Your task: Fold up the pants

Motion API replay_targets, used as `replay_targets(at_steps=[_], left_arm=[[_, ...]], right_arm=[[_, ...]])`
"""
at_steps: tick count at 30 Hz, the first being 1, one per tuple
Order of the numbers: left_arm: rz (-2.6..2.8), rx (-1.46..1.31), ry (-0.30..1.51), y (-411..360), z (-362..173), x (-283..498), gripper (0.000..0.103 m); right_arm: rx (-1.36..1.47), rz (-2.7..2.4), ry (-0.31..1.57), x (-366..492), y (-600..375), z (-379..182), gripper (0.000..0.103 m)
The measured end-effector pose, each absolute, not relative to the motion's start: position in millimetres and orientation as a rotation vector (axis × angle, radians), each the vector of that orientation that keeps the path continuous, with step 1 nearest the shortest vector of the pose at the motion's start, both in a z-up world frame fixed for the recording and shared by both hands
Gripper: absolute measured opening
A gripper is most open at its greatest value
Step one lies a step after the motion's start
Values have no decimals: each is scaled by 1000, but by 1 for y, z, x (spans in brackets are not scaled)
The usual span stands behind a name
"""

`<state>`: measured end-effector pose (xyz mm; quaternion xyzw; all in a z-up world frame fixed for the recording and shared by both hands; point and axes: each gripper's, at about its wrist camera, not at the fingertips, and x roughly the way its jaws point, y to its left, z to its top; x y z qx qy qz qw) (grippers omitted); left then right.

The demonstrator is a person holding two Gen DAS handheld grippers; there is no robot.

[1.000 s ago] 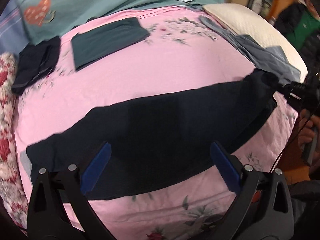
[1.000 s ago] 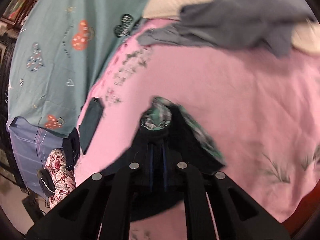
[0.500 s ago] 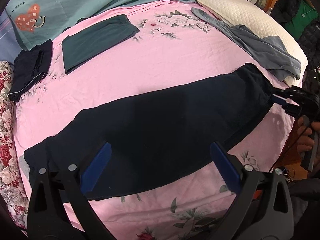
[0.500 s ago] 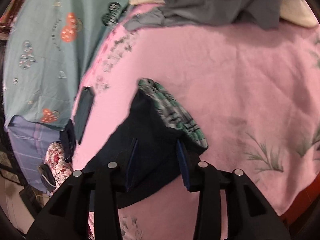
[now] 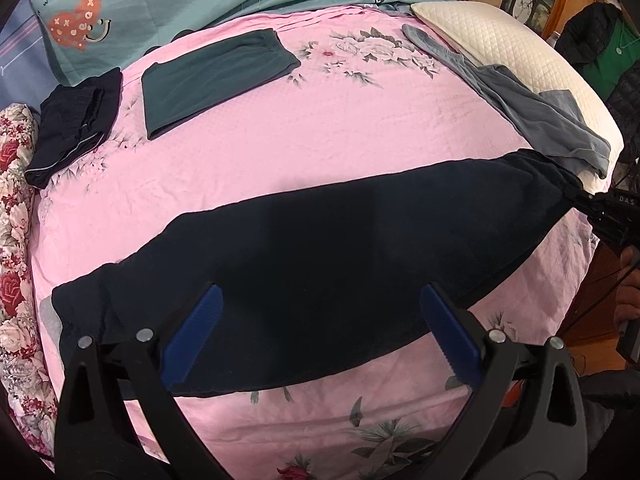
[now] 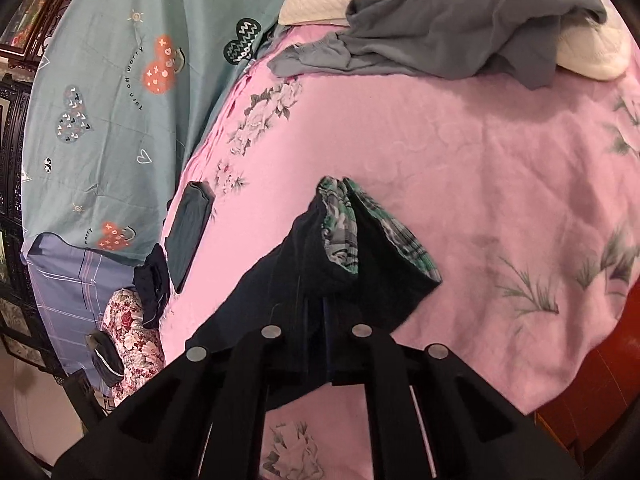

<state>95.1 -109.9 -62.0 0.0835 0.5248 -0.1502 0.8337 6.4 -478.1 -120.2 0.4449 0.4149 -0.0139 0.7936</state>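
Observation:
Dark navy pants (image 5: pixel 340 256) lie stretched across the pink bed sheet (image 5: pixel 320 128), waistband to the right, leg ends to the left. My left gripper (image 5: pixel 320 324) is open and empty, hovering over the pants' near edge. My right gripper (image 6: pixel 316 320) is shut on the pants' waistband (image 6: pixel 340 248), whose plaid lining (image 6: pixel 340 224) shows. The right gripper also shows in the left wrist view (image 5: pixel 600 212) at the waistband's end.
Folded dark green pants (image 5: pixel 216 76) and folded navy pants (image 5: pixel 72 120) lie at the far left of the bed. Grey pants (image 5: pixel 520 108) drape over a white pillow (image 5: pixel 500 40) at the right. A floral bolster (image 5: pixel 16 240) lines the left edge.
The right gripper was shut, opened half a second ago, and is shut again on the waistband. The pants lie flatter and straighter. The left gripper stays open above them.

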Motion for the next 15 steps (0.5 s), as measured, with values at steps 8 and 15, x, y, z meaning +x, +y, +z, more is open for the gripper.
replay_targets(at_steps=[8,15], left_arm=[[-302,170,1126,-99,-65,93,101],[-325,169,1161,-98,-86,94,101]], right_arm=[[1045,-117,962,-12,-489,-175,8],[989,-124,884,-28,-497,-144,38]])
